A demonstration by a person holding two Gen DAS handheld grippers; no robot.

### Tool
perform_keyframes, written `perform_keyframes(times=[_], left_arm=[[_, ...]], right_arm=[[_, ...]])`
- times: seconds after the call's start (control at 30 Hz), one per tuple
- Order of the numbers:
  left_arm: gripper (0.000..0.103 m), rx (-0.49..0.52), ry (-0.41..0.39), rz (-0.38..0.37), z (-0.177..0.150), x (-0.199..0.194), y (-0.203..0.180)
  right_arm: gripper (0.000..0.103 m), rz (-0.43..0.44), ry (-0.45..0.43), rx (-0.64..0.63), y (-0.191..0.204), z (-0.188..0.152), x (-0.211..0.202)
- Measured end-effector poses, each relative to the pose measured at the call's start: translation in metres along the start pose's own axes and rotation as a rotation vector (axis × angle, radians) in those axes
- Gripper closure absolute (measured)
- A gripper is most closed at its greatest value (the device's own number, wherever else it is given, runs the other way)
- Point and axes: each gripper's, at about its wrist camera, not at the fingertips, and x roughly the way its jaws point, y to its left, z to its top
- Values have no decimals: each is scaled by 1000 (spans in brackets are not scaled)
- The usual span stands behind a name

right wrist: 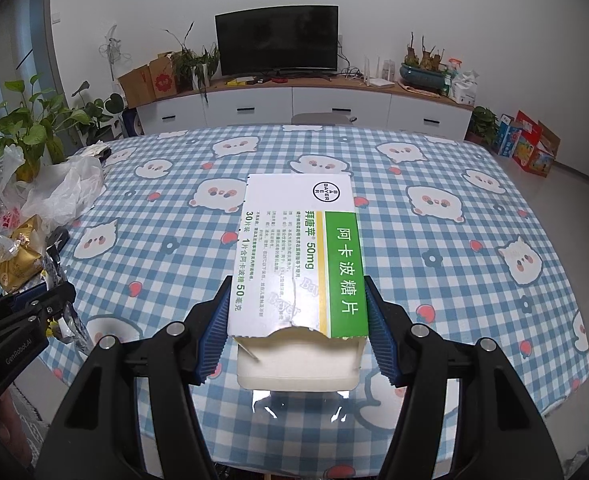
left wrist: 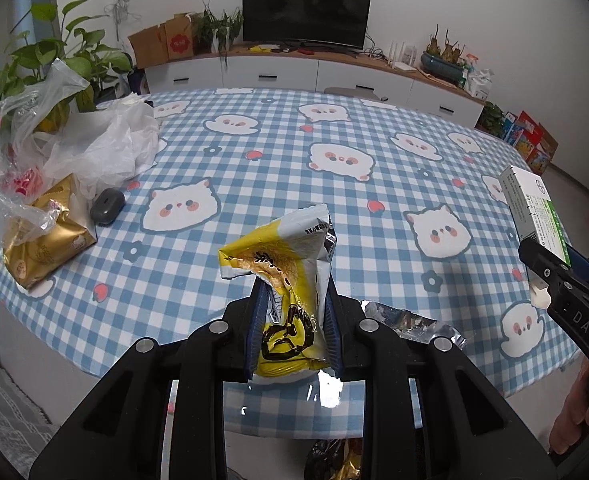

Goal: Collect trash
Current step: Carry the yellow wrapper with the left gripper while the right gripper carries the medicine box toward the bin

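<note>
With our left gripper (left wrist: 292, 316) clamped on the yellow snack wrapper (left wrist: 282, 264) and our right gripper (right wrist: 296, 320) squeezing the torn medicine box (right wrist: 298, 252), both above the checked tablecloth (right wrist: 434, 264), we should carry them level, keeping steady pressure.

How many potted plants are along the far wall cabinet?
3: a leafy plant left of the TV, a blue bowl planter on the right, and a small plant on the floor at the cabinet's right end. Others may be hidden.

Frames: we see both black, with silver screws.
Pads: our left gripper (left wrist: 292, 322) and right gripper (right wrist: 297, 332) carry ribbed blue.
Markings: "GenRobot.AI", "DAS".
</note>
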Motion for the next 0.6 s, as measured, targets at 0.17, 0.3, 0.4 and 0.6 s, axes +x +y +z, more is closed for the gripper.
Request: perform_keyframes(times=[0.17, 0.3, 0.4, 0.6], left_arm=[[77, 2, -11, -7, -11, -13, -1], [77, 1, -16, -16, -22, -23, -1], [77, 2, -14, -23, -33, -29, -2], [77, -11, -13, -45, -54, -45, -3]], right_arm=[[45, 0, 0, 3, -1, -13, -12], [45, 0, -2, 2, 0, -24, -23], [45, 0, -5, -4, 2, -33, -32], [45, 1, -20, -2, 1, -45, -53]])
